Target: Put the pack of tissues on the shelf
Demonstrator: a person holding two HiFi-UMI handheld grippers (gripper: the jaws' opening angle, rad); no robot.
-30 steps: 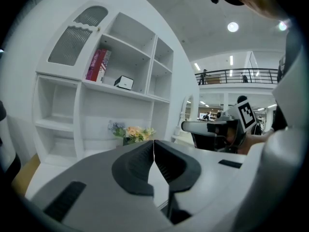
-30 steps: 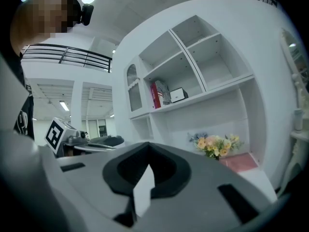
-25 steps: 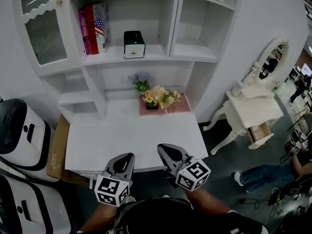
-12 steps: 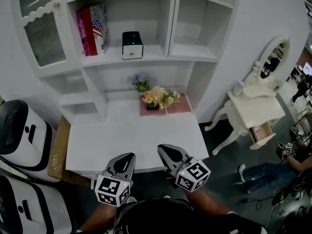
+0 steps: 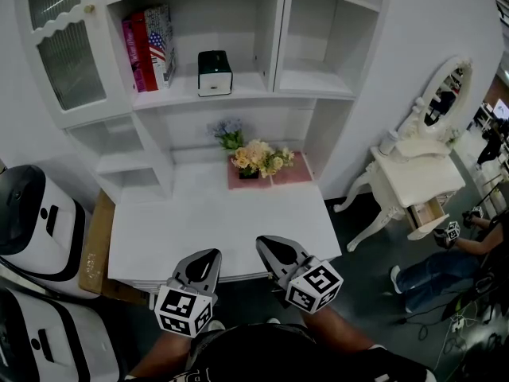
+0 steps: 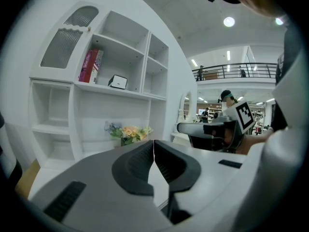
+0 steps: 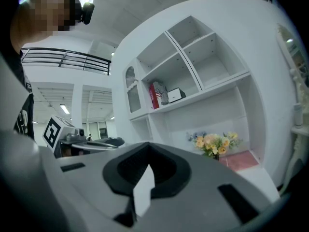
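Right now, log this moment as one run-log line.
left gripper: shut, empty | right gripper: shut, empty | pack of tissues: on shelf, right of books | both grippers: at table's near edge

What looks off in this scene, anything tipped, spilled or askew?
Nothing spilled or tipped. The tissue box stands upright on the shelf, right of the books. Only oddity: the dressing table's drawer hangs open, at right.

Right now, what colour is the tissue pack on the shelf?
The tissue pack is black on top and white in front; the head view shows it best.
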